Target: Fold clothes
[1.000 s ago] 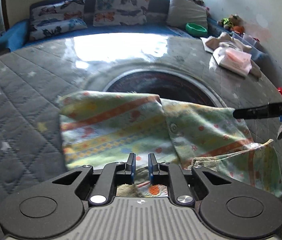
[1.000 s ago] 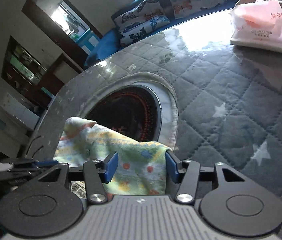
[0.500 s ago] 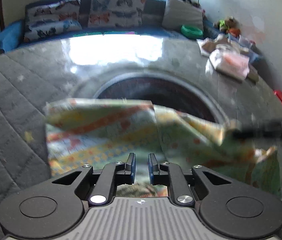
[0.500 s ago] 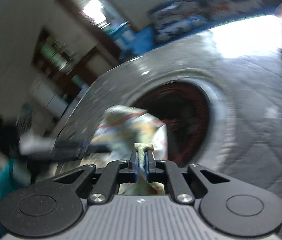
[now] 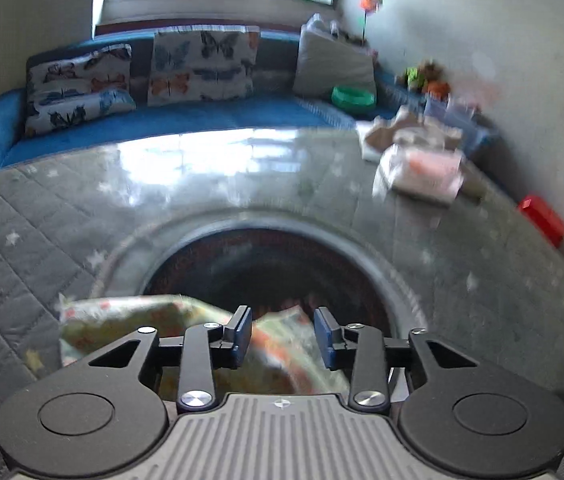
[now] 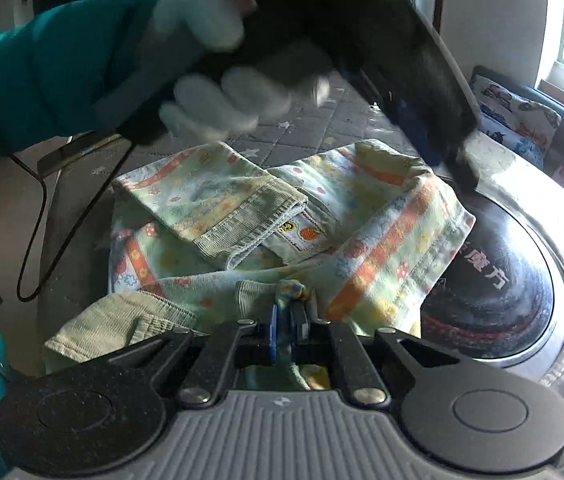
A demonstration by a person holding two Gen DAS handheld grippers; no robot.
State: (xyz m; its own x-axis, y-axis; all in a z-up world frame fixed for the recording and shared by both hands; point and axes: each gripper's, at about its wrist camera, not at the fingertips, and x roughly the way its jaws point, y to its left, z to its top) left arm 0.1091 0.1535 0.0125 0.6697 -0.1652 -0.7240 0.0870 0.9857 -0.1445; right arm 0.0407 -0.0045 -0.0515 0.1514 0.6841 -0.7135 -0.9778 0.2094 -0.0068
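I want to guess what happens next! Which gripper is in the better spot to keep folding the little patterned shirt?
Probably the right gripper: its pads are shut on a pinch of the patterned shirt, so it can carry that edge over. The left gripper has just been opening and holds nothing, with the shirt below it.

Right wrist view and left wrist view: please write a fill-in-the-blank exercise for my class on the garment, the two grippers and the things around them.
1. The right gripper is shut on a bunched bit of the ____.
2. The jaws of the left gripper stand ____, pressing nothing.
3. The garment has stripes of the colour ____.
4. The bowl on the blue sofa is ____.

Missing words: garment; open; orange; green
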